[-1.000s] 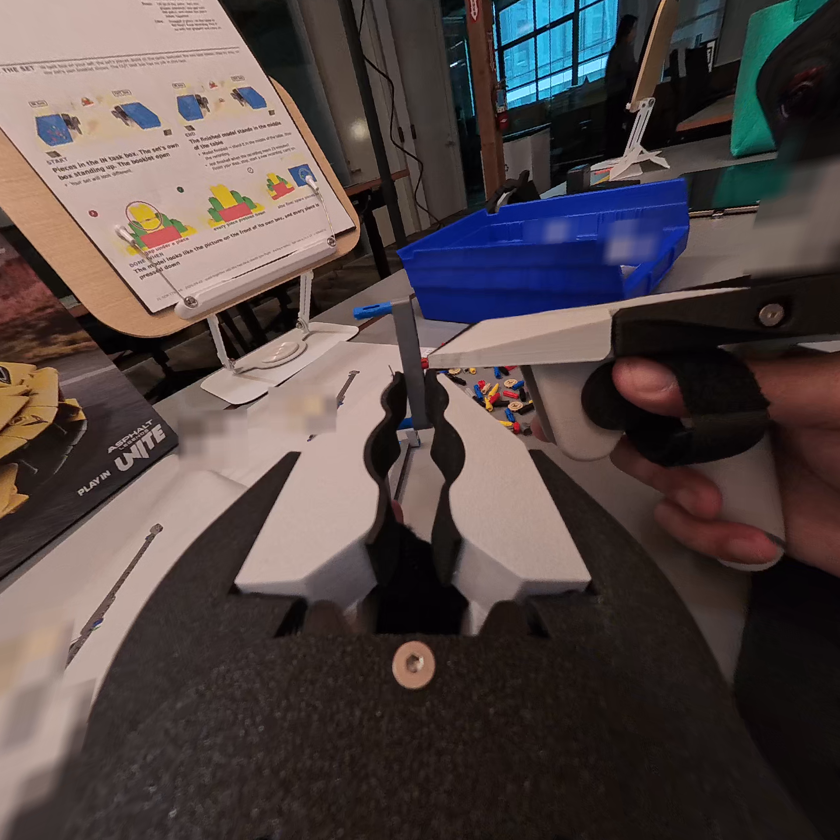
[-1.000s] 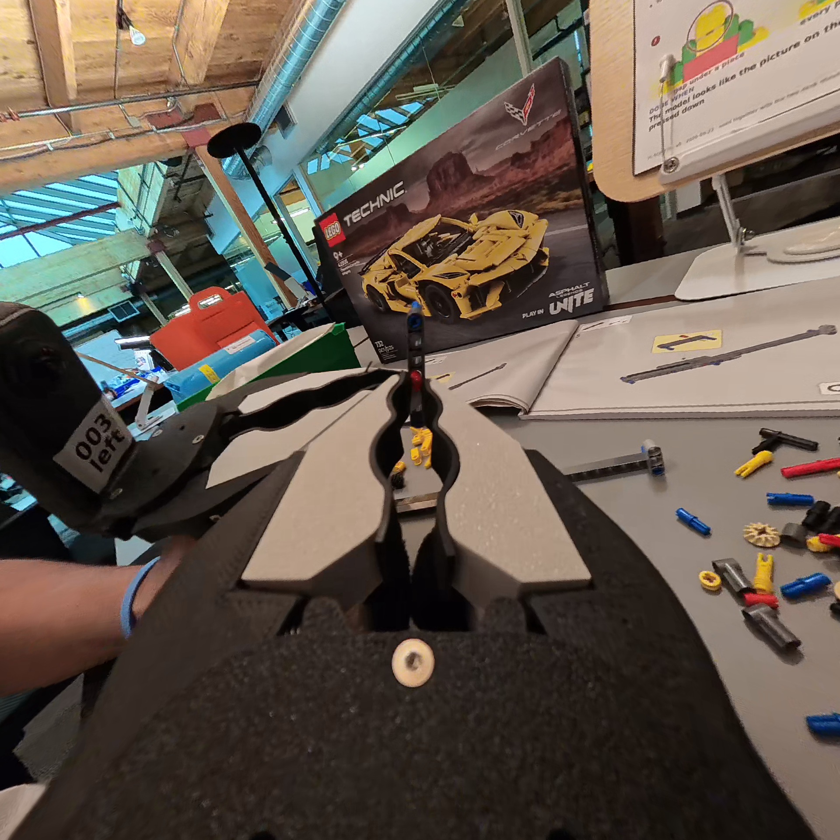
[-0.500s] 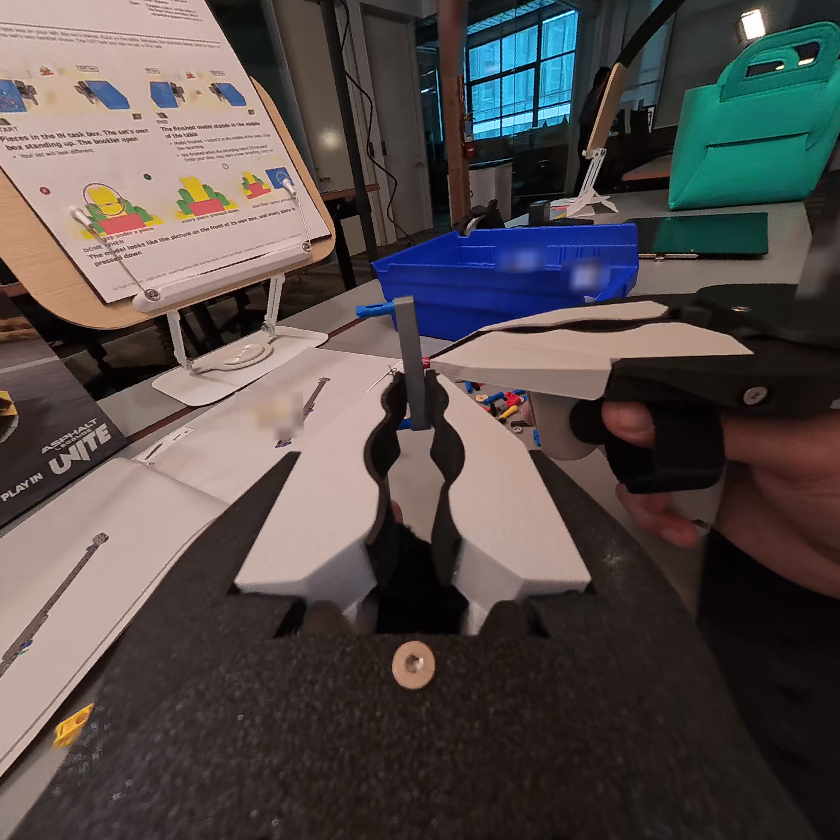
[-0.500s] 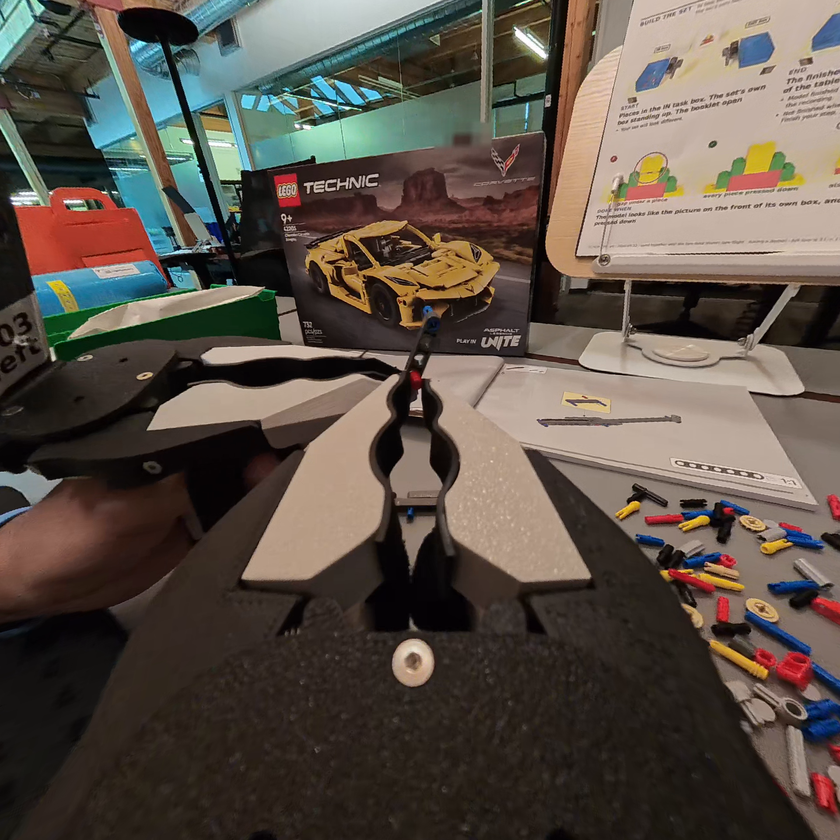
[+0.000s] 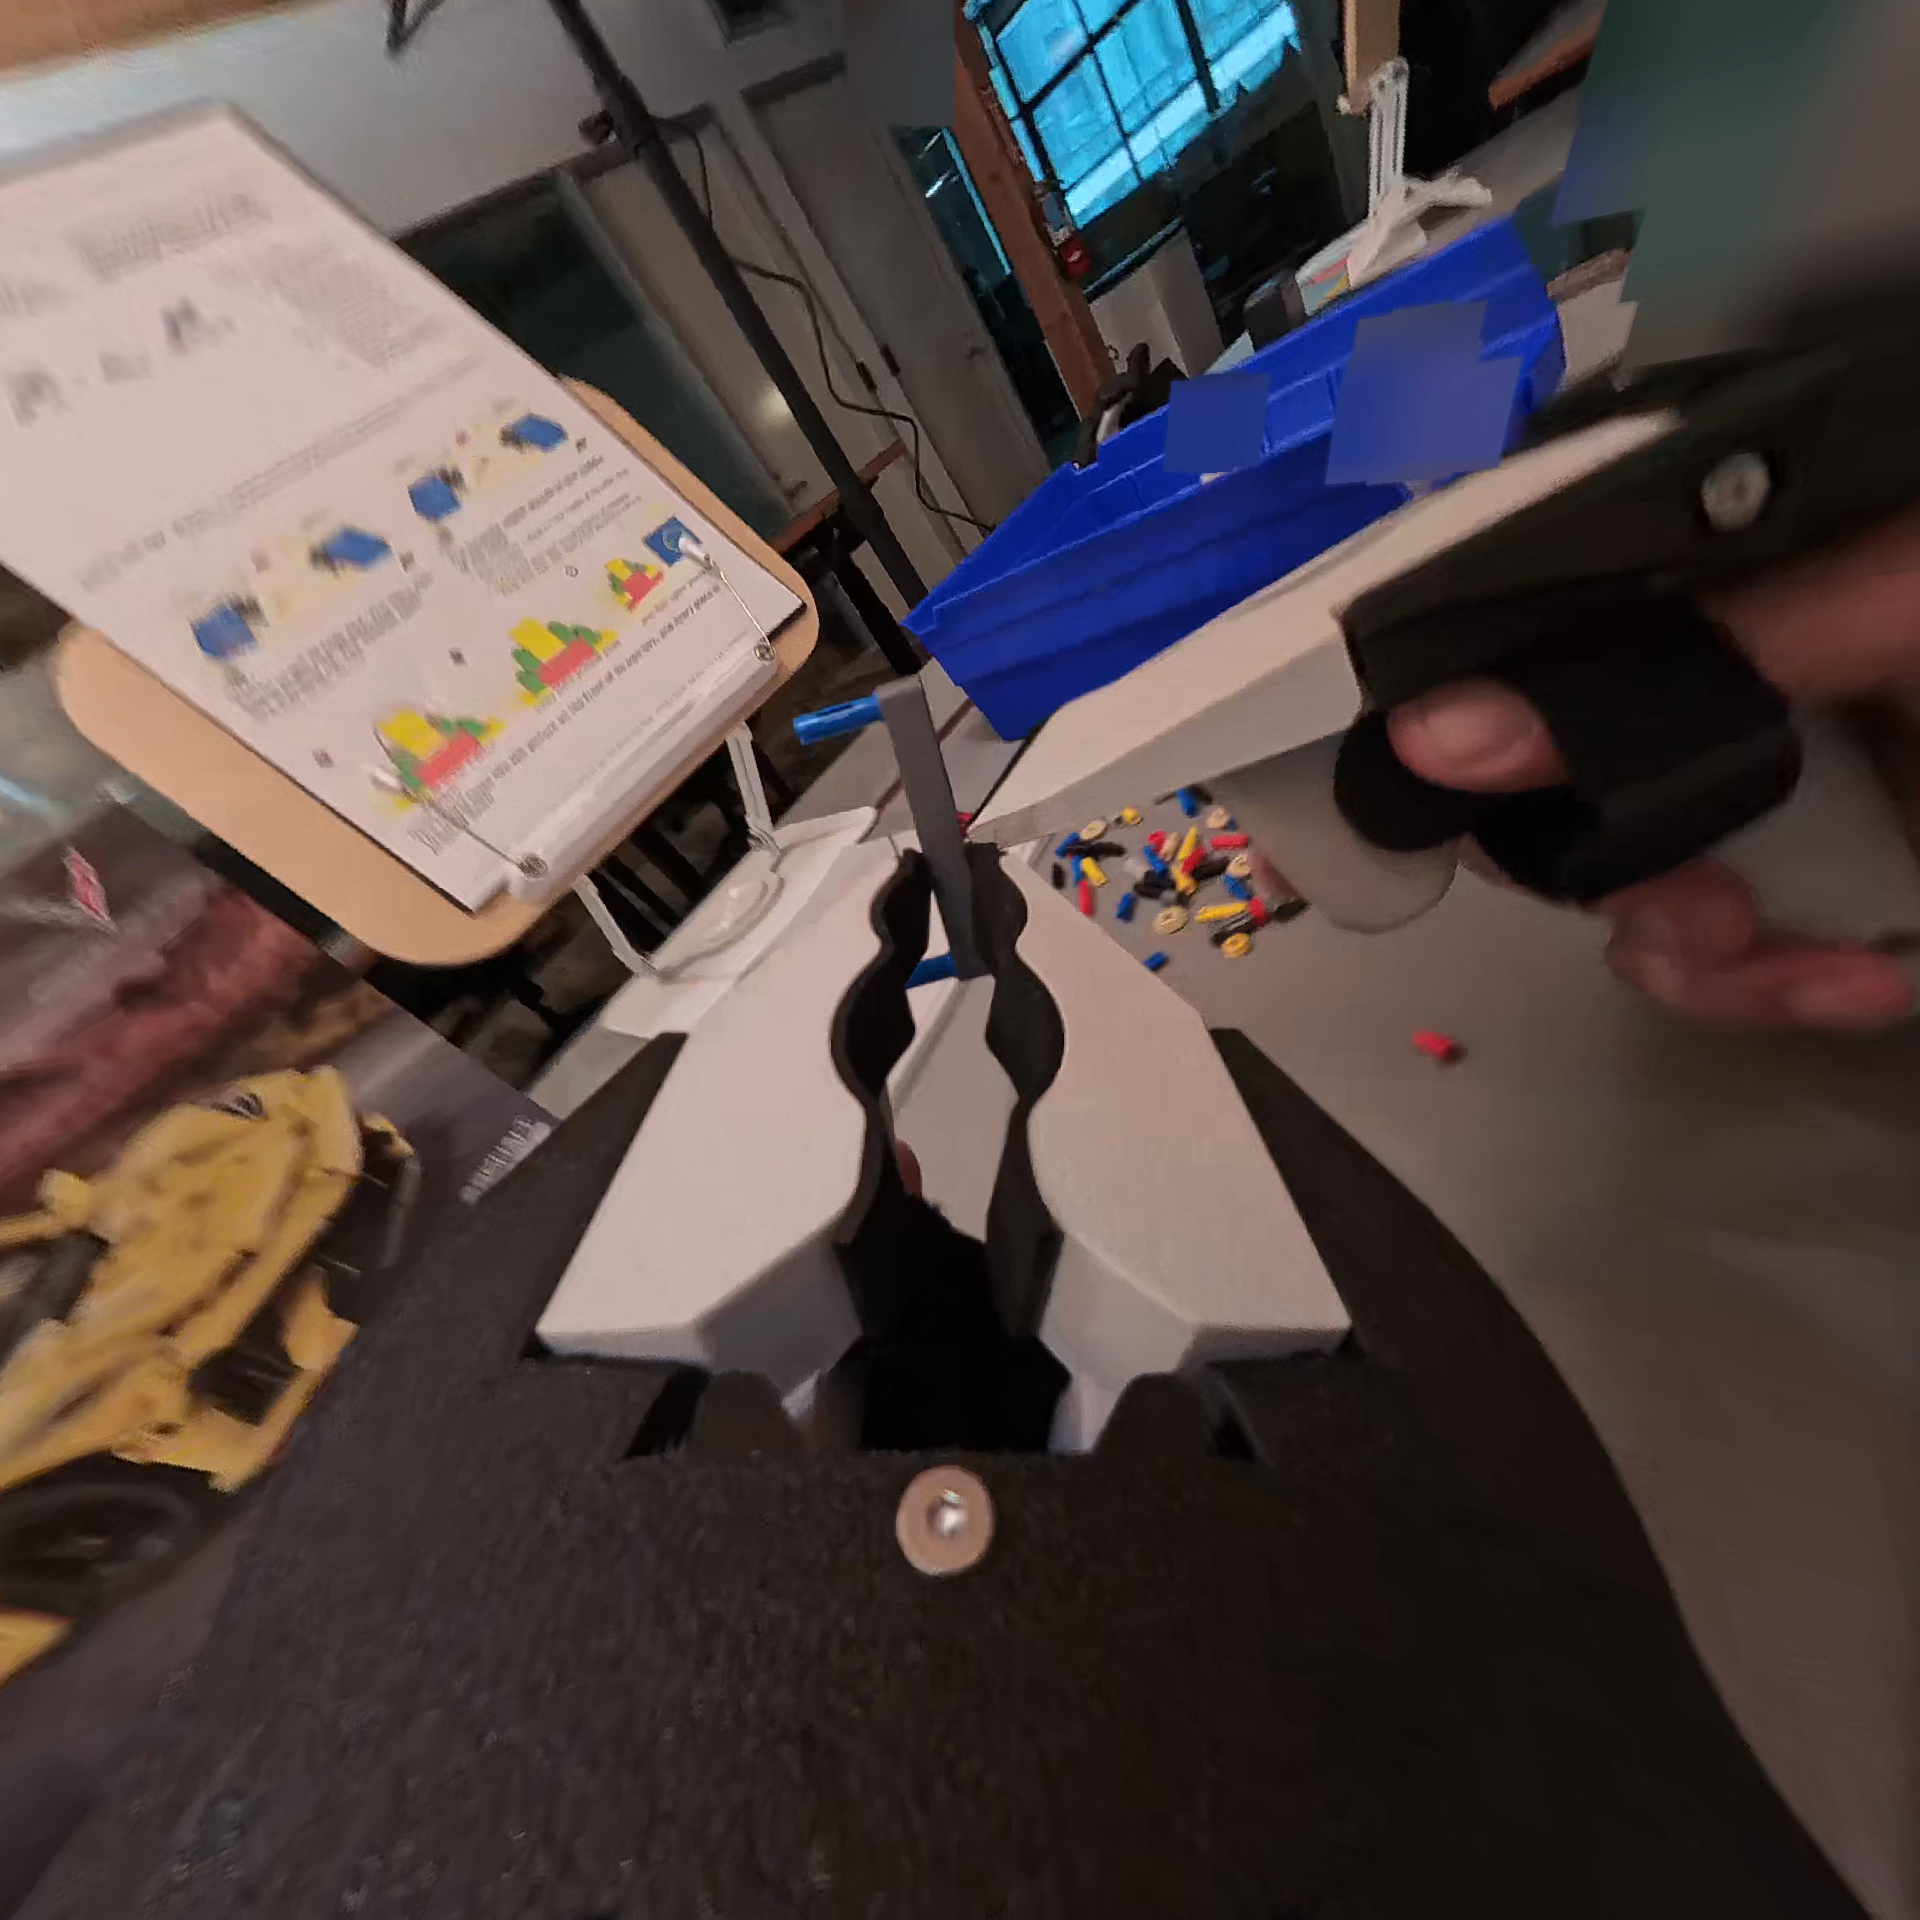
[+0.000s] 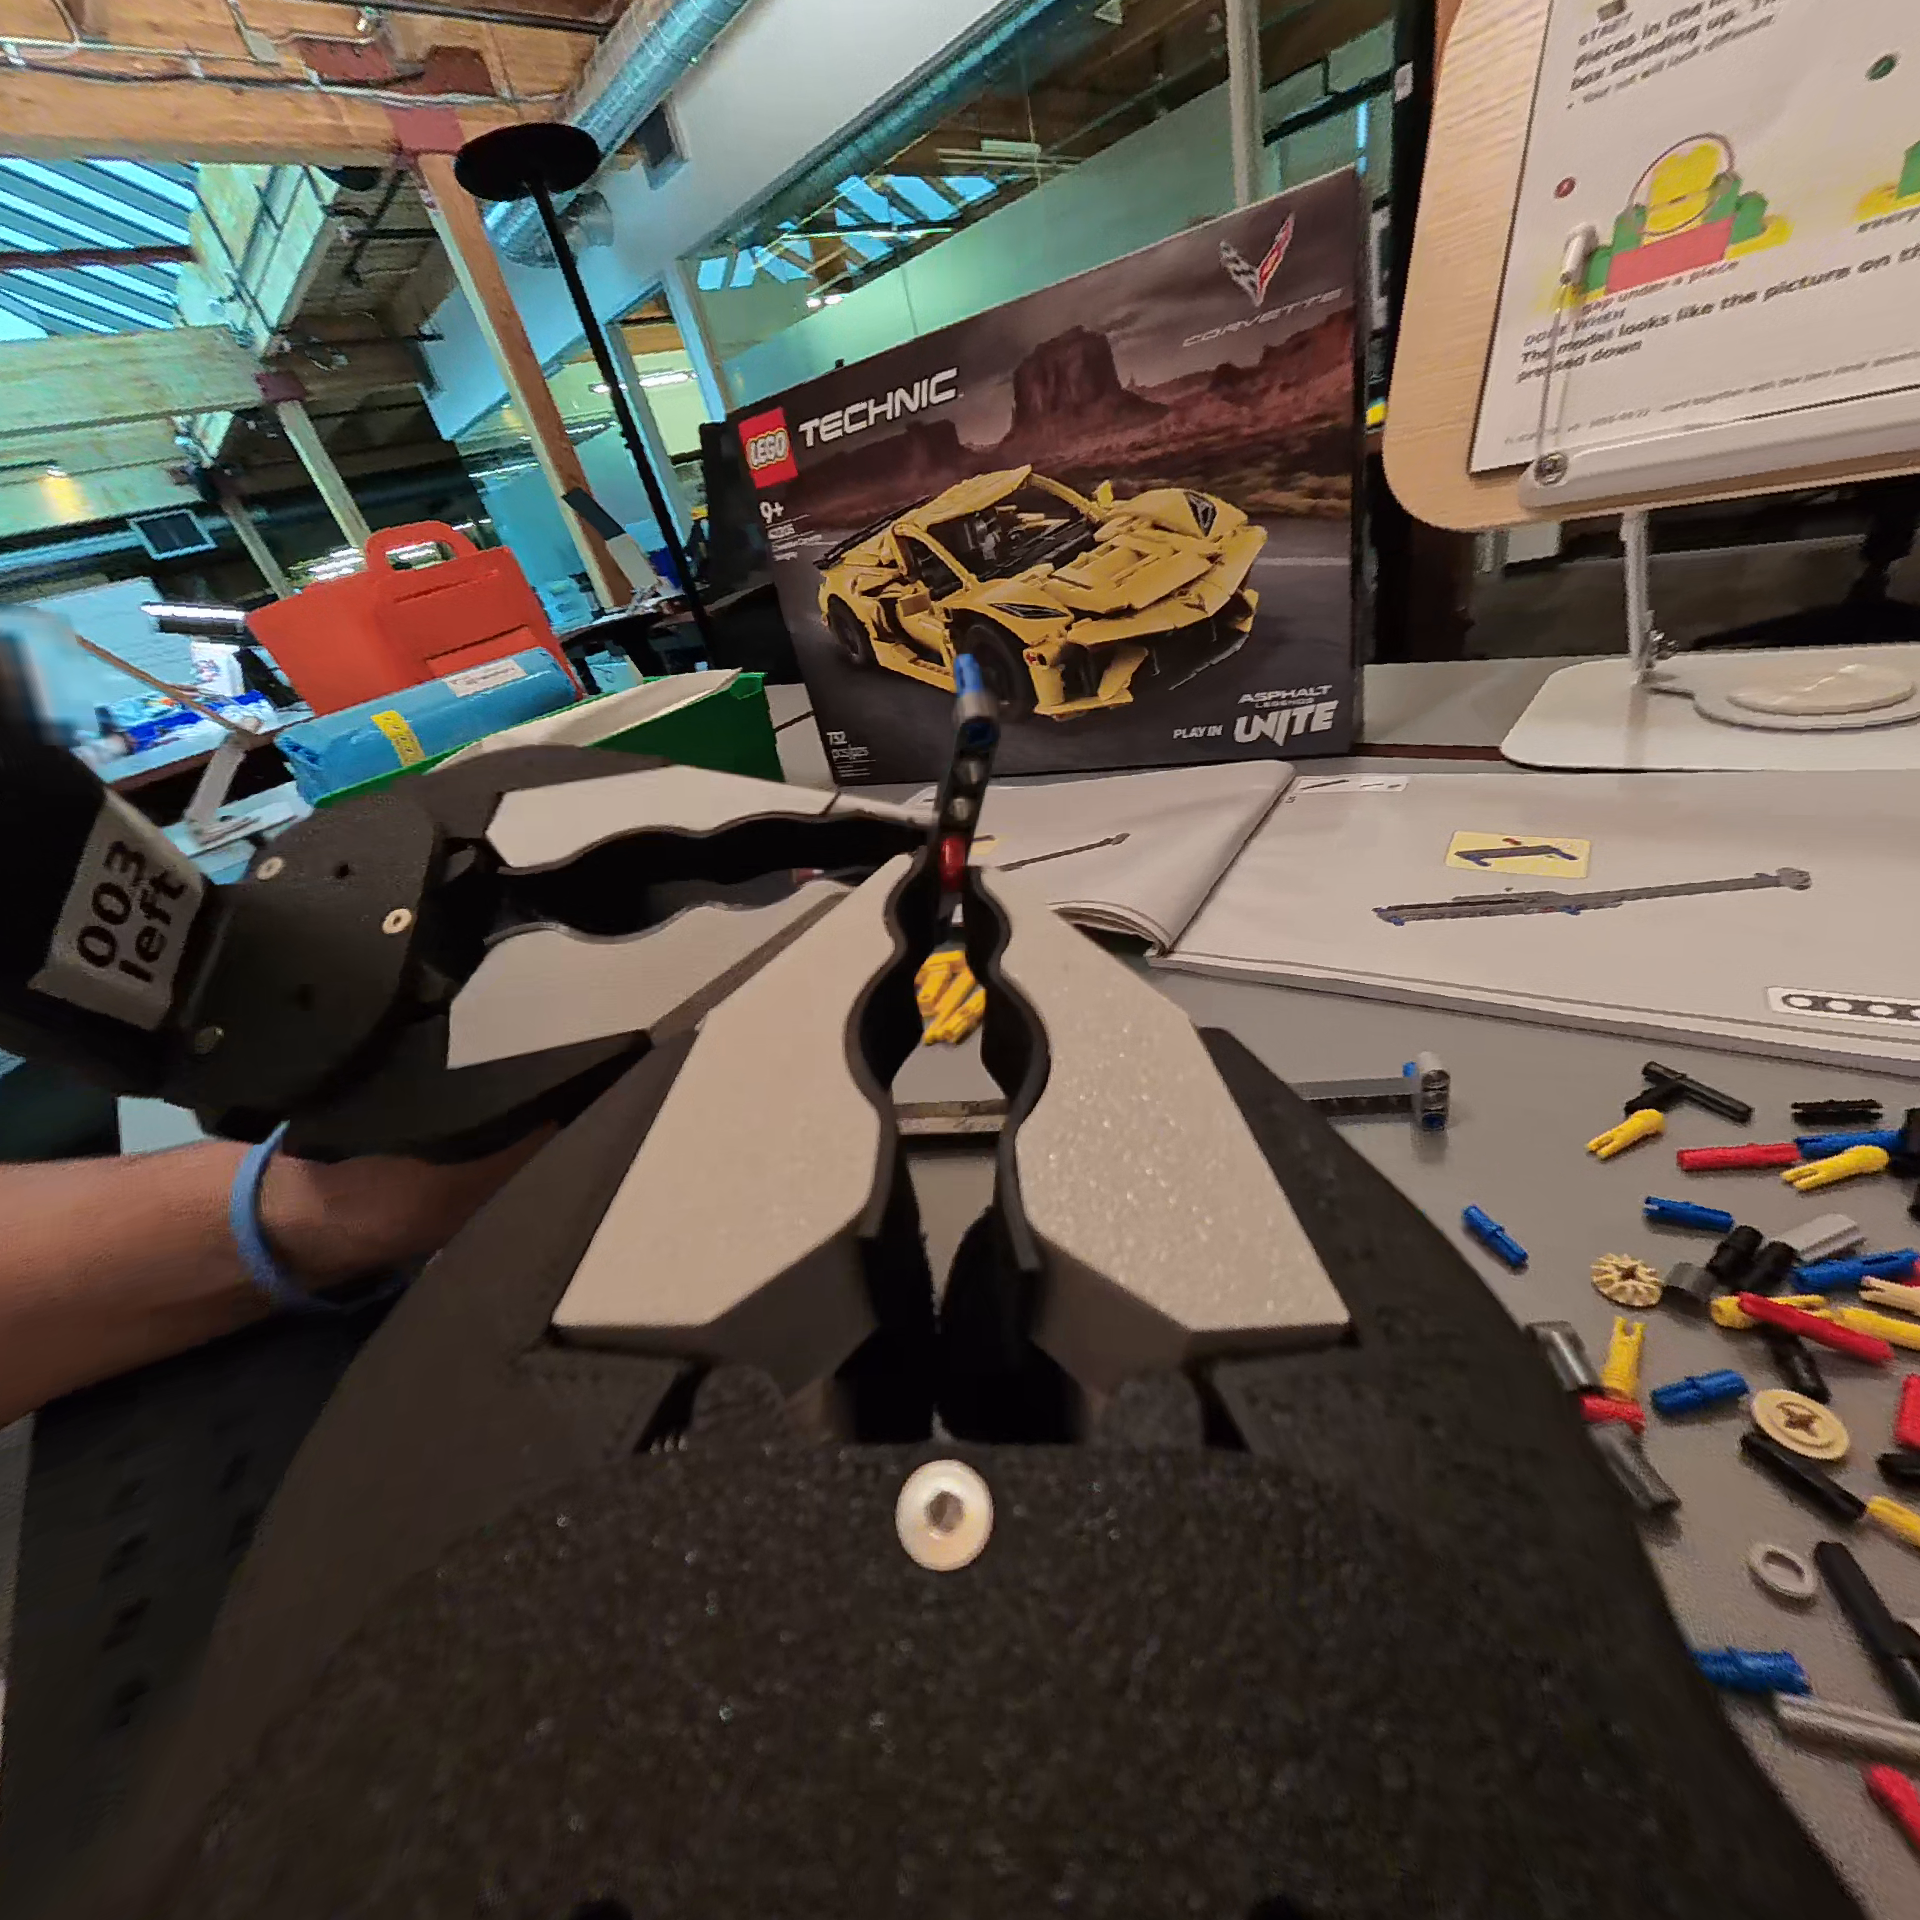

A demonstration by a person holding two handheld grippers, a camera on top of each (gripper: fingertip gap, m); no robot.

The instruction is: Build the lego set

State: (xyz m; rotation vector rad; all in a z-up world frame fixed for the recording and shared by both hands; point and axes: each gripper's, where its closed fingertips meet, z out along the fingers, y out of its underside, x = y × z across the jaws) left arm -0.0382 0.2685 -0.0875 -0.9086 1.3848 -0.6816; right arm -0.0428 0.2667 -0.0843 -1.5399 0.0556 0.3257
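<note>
My left gripper (image 5: 948, 883) is shut on a grey beam (image 5: 930, 800) and holds it upright above the table. A blue pin (image 5: 836, 719) sticks out near the beam's top and another lower down (image 5: 930, 971). My right gripper (image 6: 951, 883) is shut on a small red pin (image 6: 952, 857) and holds it against a hole of the beam (image 6: 966, 774). In the left wrist view the right gripper (image 5: 982, 826) comes in from the right and its tip touches the beam. In the right wrist view the left gripper (image 6: 894, 821) comes in from the left.
Loose pins and gears (image 6: 1766, 1299) lie scattered on the grey table at the right, with one red pin (image 5: 1437, 1044) apart. An open booklet (image 6: 1507, 914), the set's box (image 6: 1049, 540), a sheet on a stand (image 5: 416, 582) and a blue bin (image 5: 1195, 561) stand behind. A long built beam (image 6: 1371, 1091) lies flat. My two grippers' fingertips are within a few centimetres of each other.
Both grippers stay shut and pressed together at the beam. The left gripper has tilted and swung left, so the box shows again. The right gripper has turned a little to the left.
</note>
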